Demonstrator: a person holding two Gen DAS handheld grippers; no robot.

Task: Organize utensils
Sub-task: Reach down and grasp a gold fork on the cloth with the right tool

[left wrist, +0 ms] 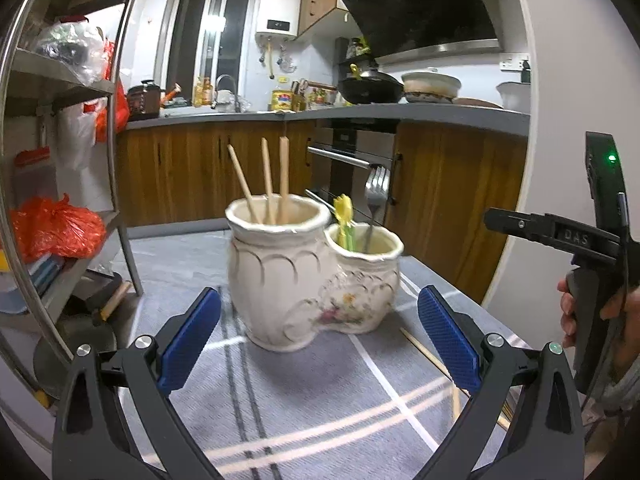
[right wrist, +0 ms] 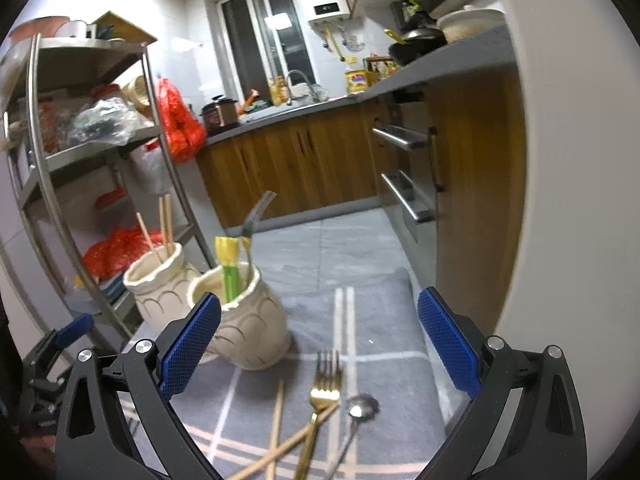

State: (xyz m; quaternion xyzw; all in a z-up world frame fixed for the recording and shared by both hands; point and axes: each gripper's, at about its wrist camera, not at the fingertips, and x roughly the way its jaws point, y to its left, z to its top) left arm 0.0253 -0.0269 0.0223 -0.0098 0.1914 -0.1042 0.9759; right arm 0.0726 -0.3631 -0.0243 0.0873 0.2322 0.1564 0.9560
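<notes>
Left wrist: right hand-held gripper (left wrist: 560,232) reads "DAS"; both hand-held grippers wide open, empty.

The lower ends of three chopsticks (left wrist: 267,178) were hidden inside the taller jar (left wrist: 276,276). The gold fork (right wrist: 320,404), spoon (right wrist: 356,416) and loose chopsticks (right wrist: 280,440) were cut off by the bottom edge. The jar's decoration was blurred.

Glossy glazed ceramic holder (left wrist: 312,276), wooden chopsticks (left wrist: 267,180), shiny gold metal fork (right wrist: 325,388), woven grey cloth mat (right wrist: 372,320).
</notes>
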